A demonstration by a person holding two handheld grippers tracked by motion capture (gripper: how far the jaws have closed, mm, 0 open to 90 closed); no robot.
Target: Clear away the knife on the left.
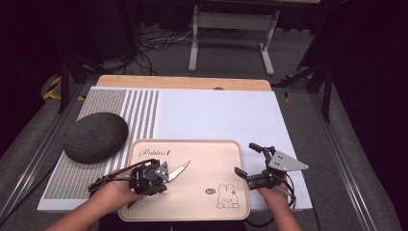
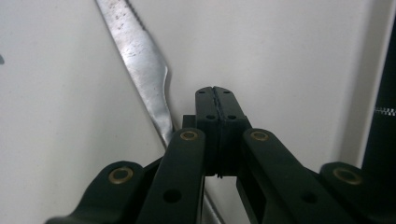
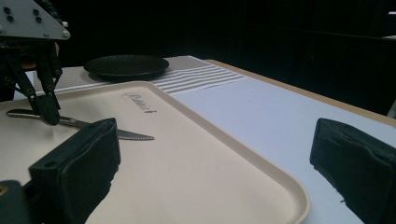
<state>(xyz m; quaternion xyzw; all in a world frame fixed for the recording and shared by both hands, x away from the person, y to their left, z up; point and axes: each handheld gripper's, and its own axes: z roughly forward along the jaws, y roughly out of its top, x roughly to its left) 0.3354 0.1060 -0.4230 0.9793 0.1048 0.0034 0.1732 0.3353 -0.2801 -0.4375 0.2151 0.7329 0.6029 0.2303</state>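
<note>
Lying flat on the beige rectangular plastic tray (image 1: 202,163): a silver metal table knife (image 1: 177,170) with a serrated blade, long axis running diagonally, blade tip pointing toward the tray's far right, handle end (image 1: 133,203) reaching toward the tray's near left corner.

Showing on the tray: cursive lettering reading "Rabbit" near its far left corner, and a small rabbit drawing (image 1: 227,197) near its near right corner.

Hovering over the knife's middle, near the tray's left side: the left gripper (image 1: 150,179), jaws clenched together, pads meeting with nothing between them; in the left gripper view, sitting just beside the knife (image 2: 142,65), contact impossible to tell.

Resting at the tray's right edge: the right gripper (image 1: 248,161), jaws spread wide, gripping nothing.
</note>
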